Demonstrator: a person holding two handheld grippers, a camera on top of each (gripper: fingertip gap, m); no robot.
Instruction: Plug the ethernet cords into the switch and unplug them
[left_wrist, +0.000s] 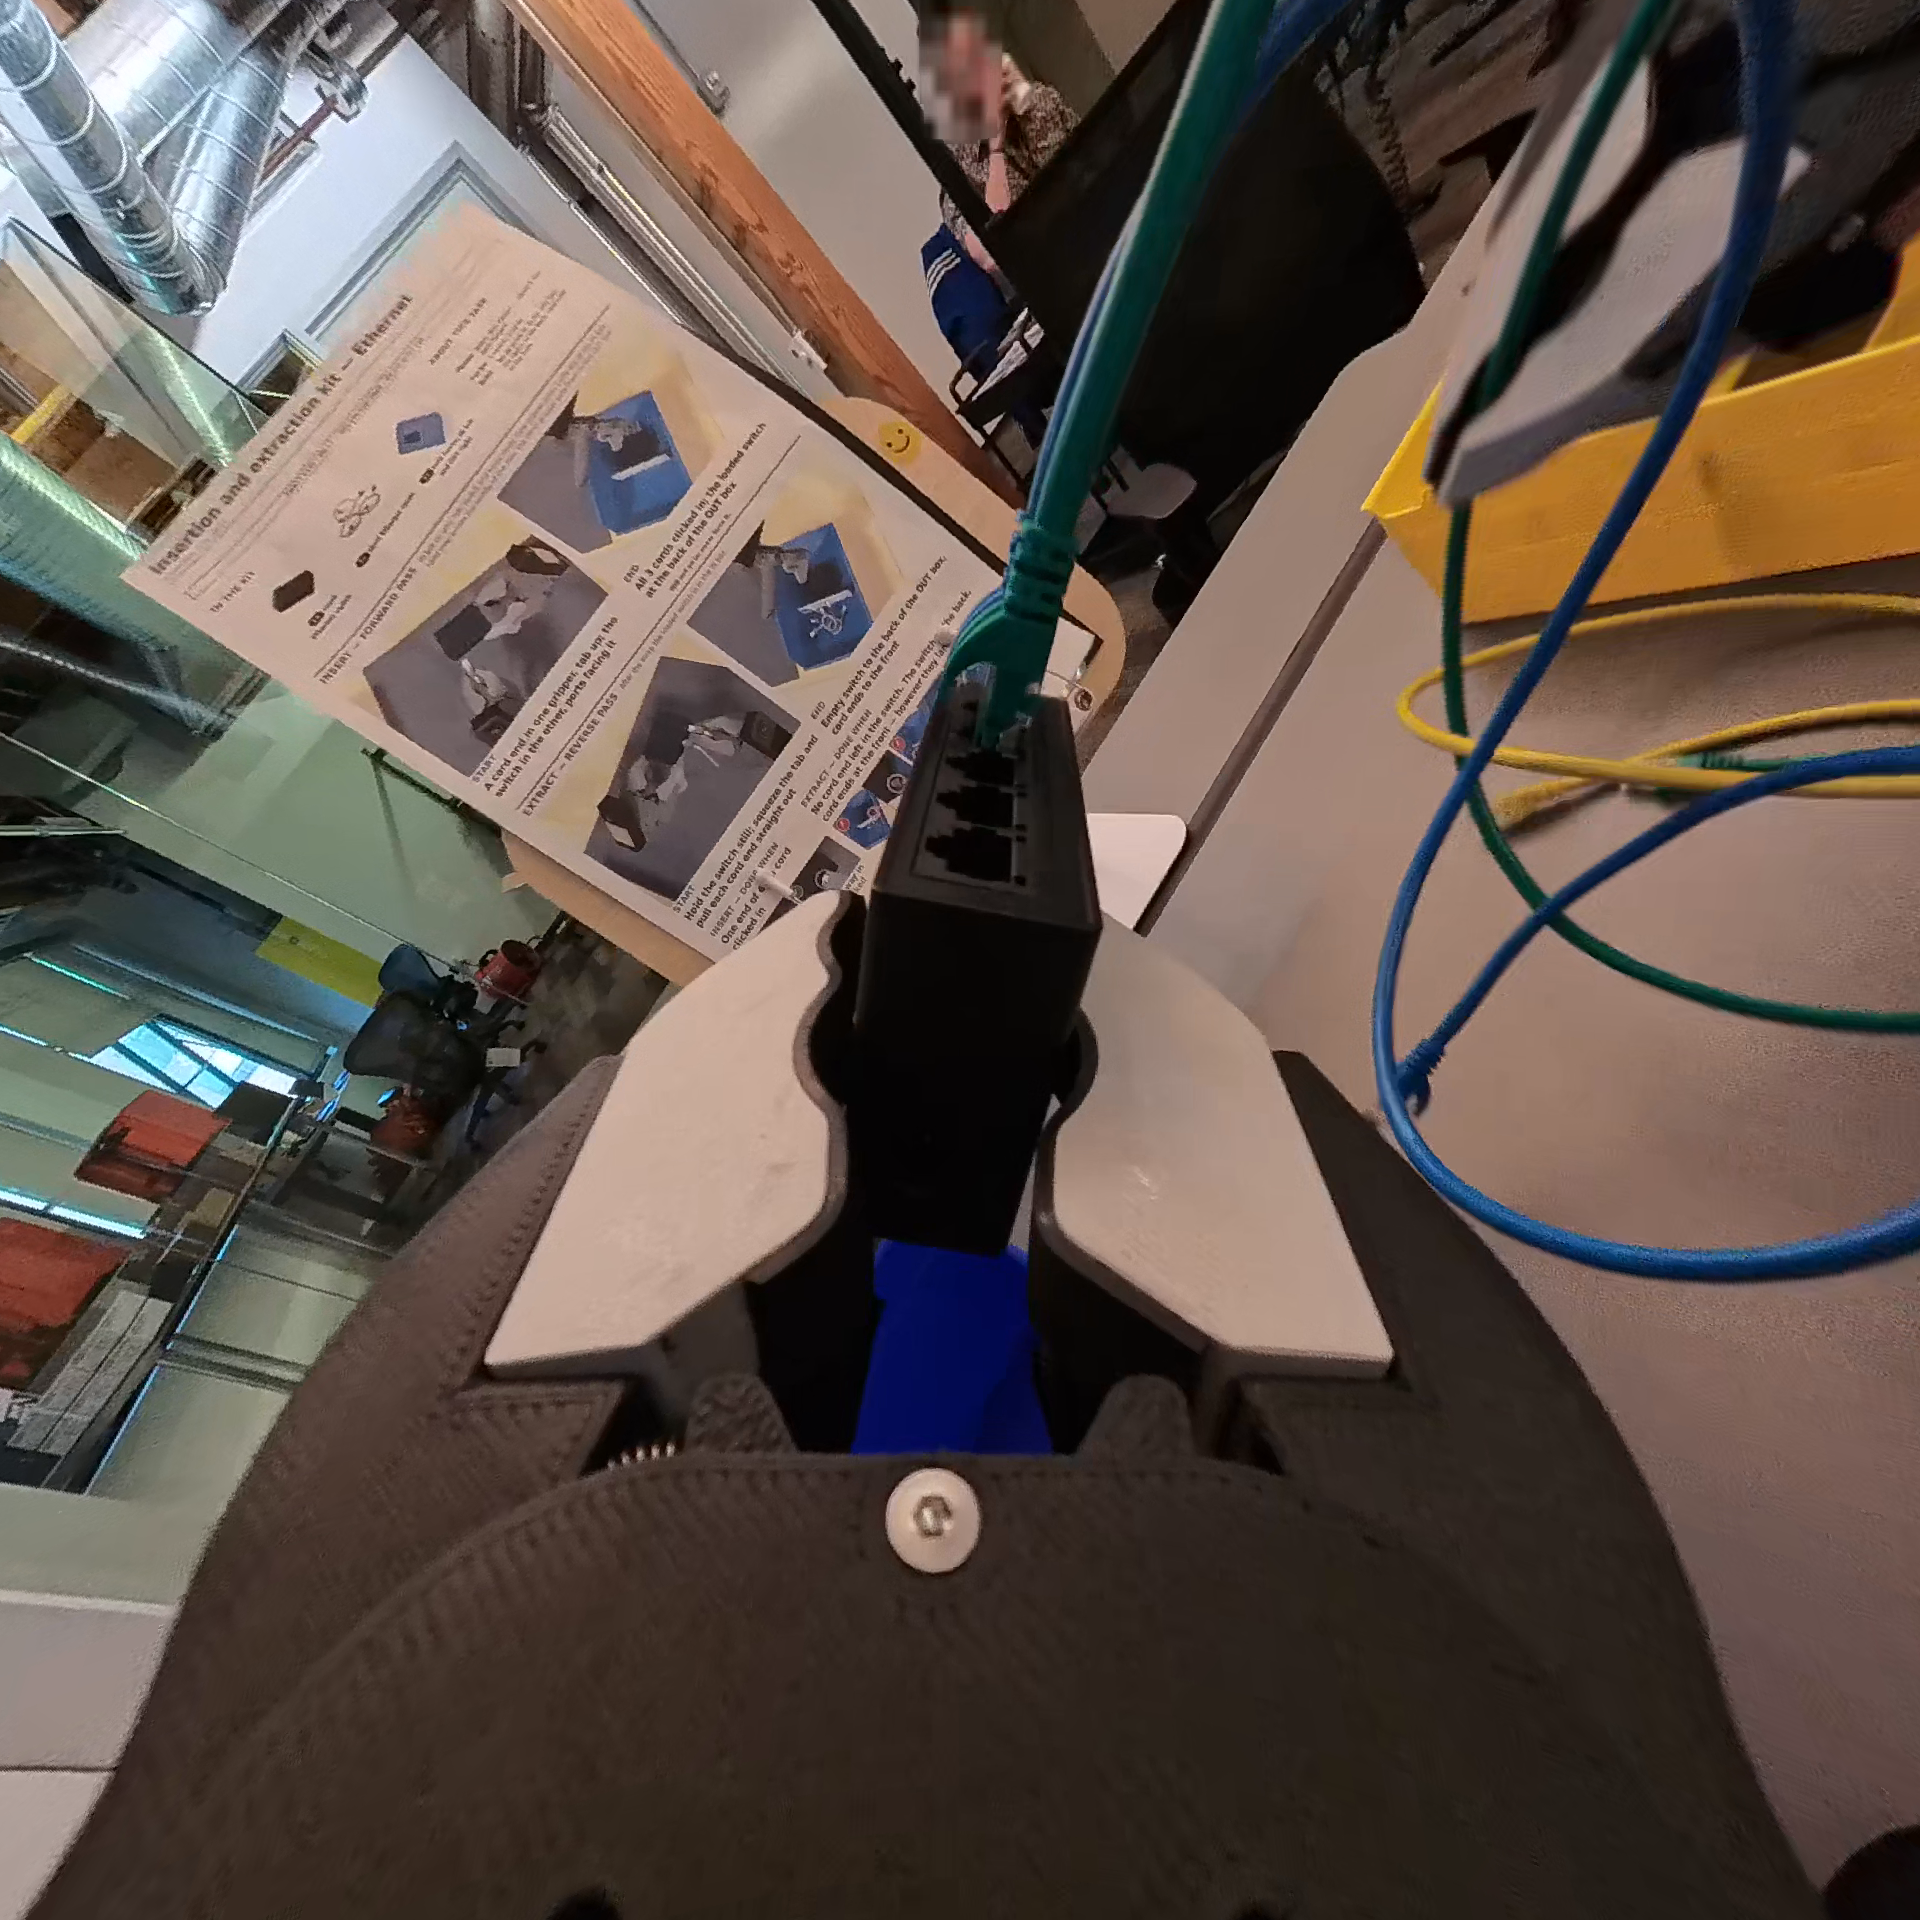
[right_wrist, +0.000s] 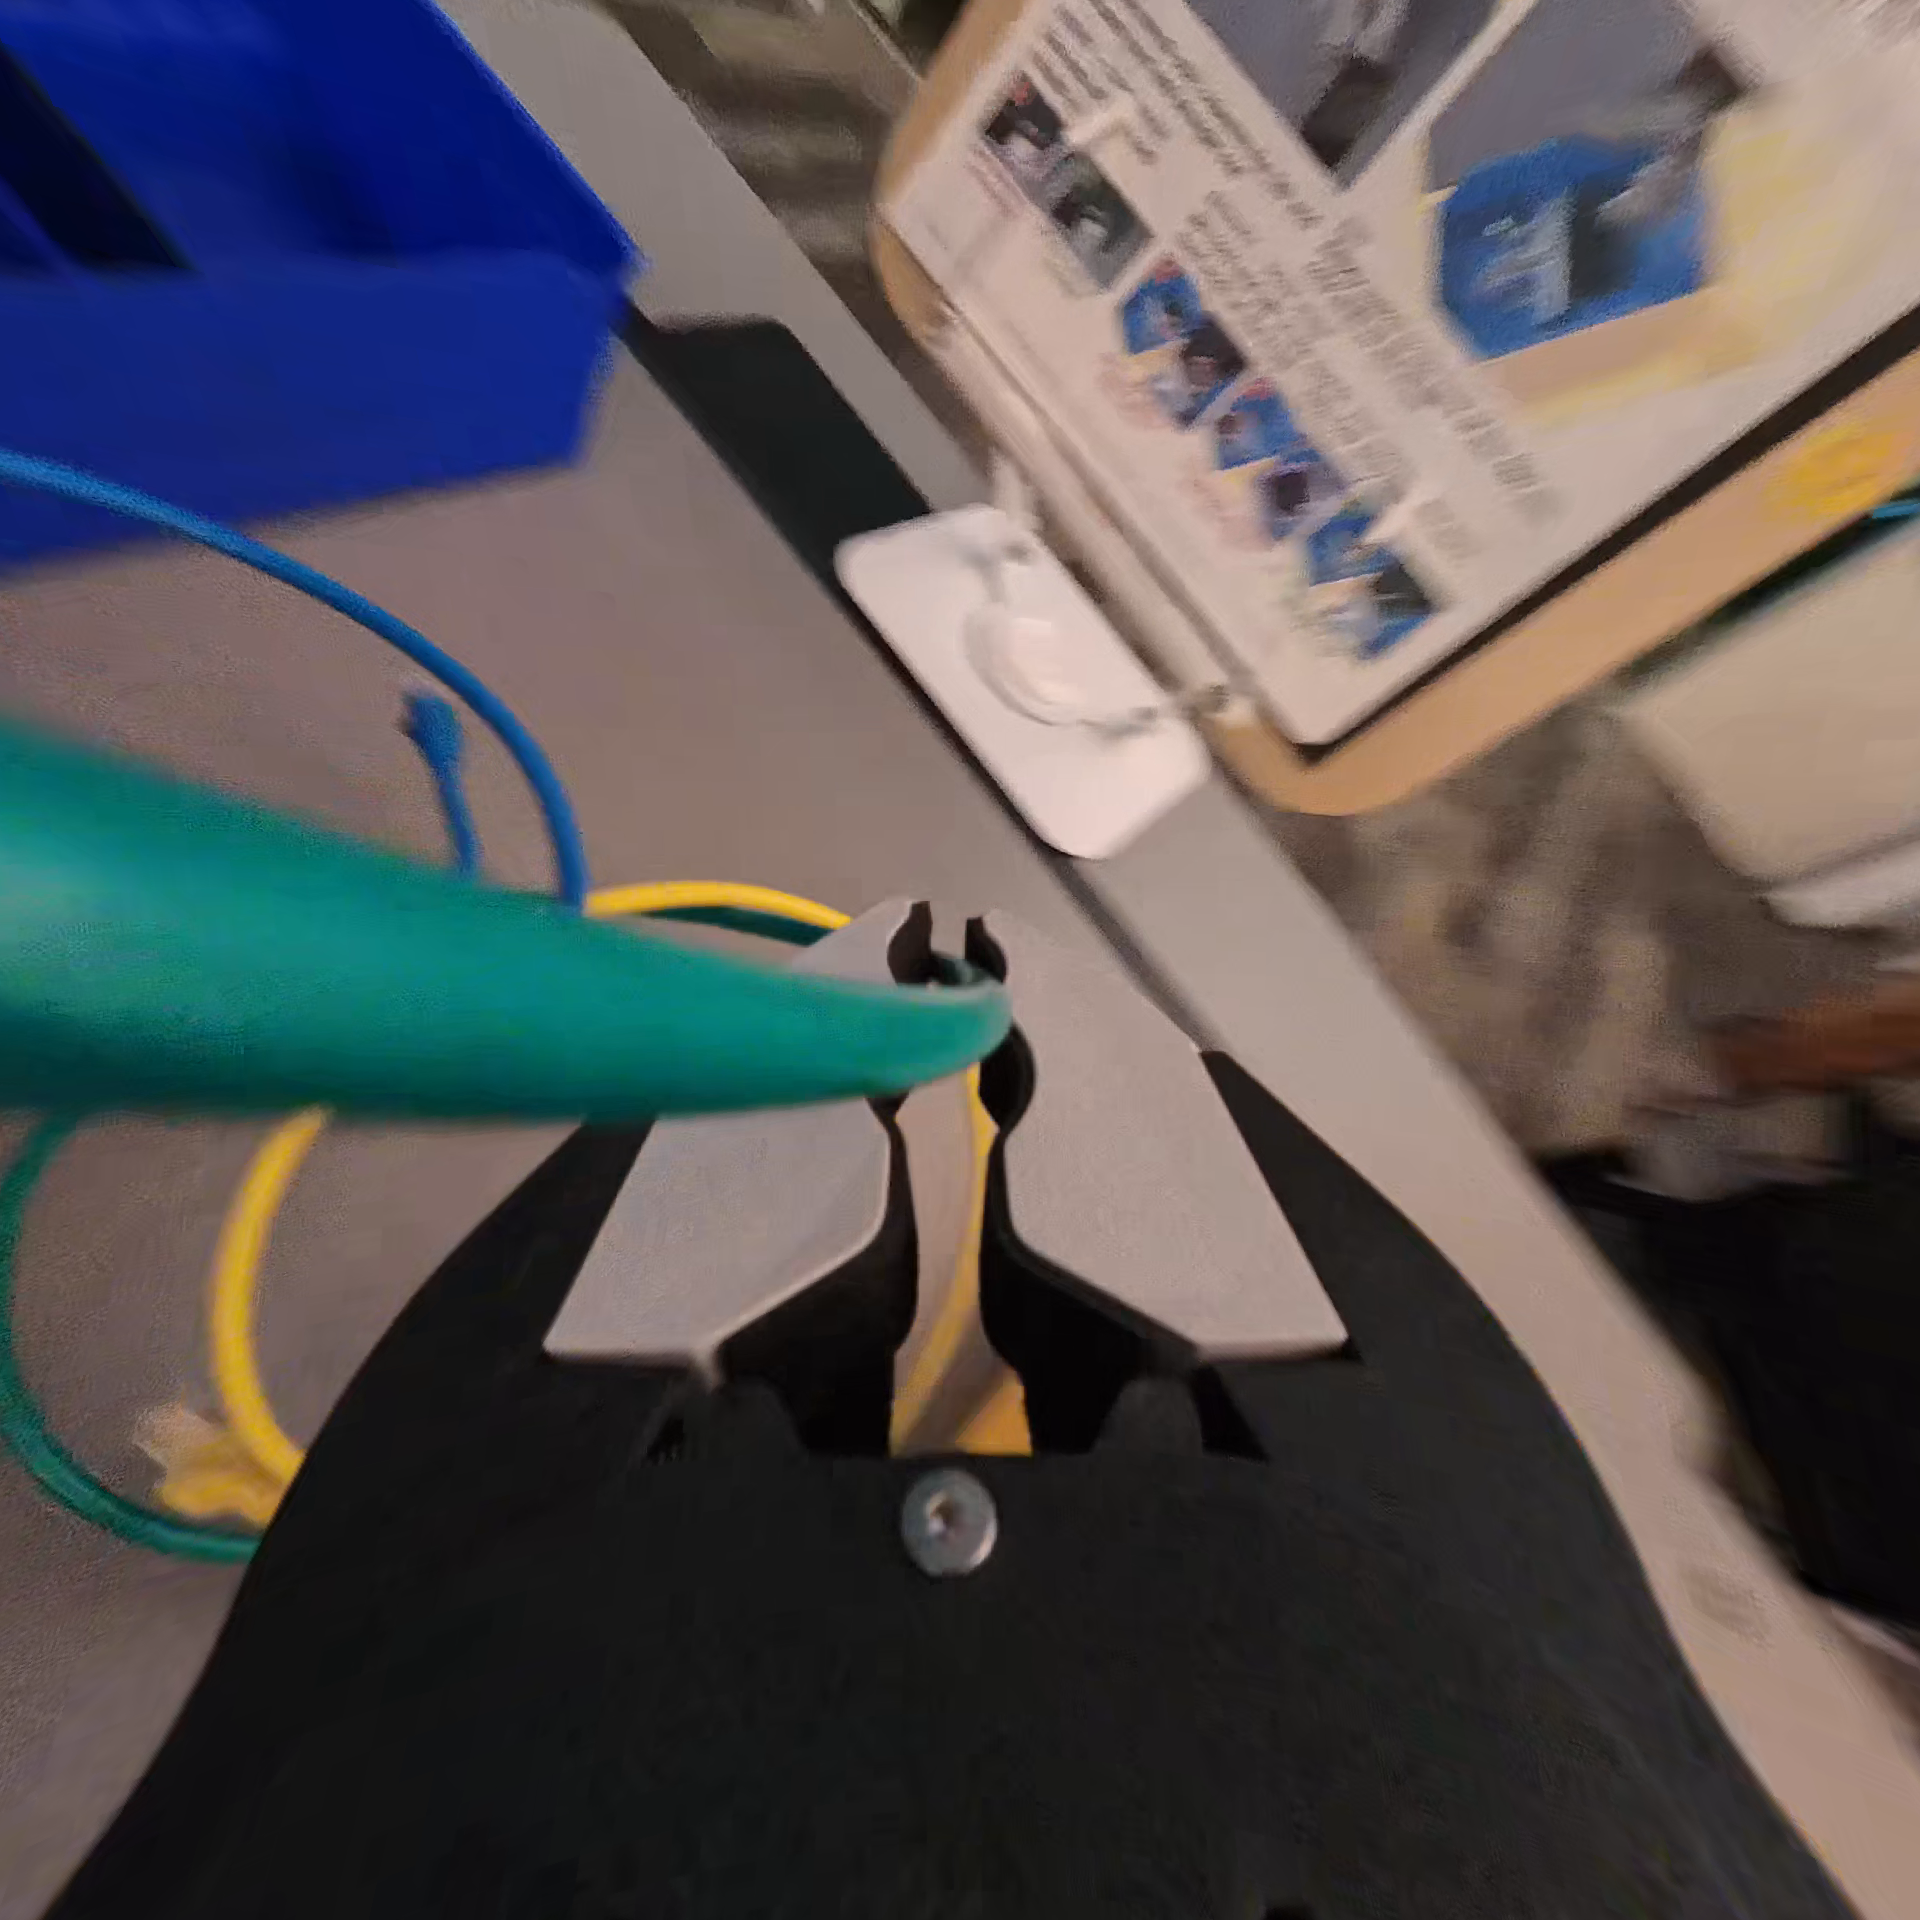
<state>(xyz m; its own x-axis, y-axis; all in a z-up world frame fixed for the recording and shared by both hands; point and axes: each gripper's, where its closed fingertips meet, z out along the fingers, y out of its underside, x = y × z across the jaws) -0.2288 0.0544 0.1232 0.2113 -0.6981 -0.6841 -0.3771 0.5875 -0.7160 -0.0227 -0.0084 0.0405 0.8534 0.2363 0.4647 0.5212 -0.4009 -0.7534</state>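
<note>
My left gripper (left_wrist: 966, 987) is shut on the black switch (left_wrist: 977, 914) and holds it up, ports facing the camera. A green cord (left_wrist: 1081, 395) is plugged into the farthest port. A blue cord (left_wrist: 1434, 894) runs close behind it; I cannot tell whether it is plugged in. Three nearer ports are empty. My right gripper (right_wrist: 948, 935) is shut on the green cord (right_wrist: 520, 997) near its fingertips. It also shows at the top right of the left wrist view (left_wrist: 1455, 457). A yellow cord (right_wrist: 234, 1299) lies loose on the table, and a loose blue plug (right_wrist: 426, 727) rests there.
A blue bin (right_wrist: 291, 260) stands at the far left and a yellow bin (left_wrist: 1662, 499) at the right. An instruction sheet on a wooden board (right_wrist: 1351, 312) stands on a white base (right_wrist: 1018, 675) by the table's edge. A person sits in the background. My hands' fingertips stand some 25 cm from each other.
</note>
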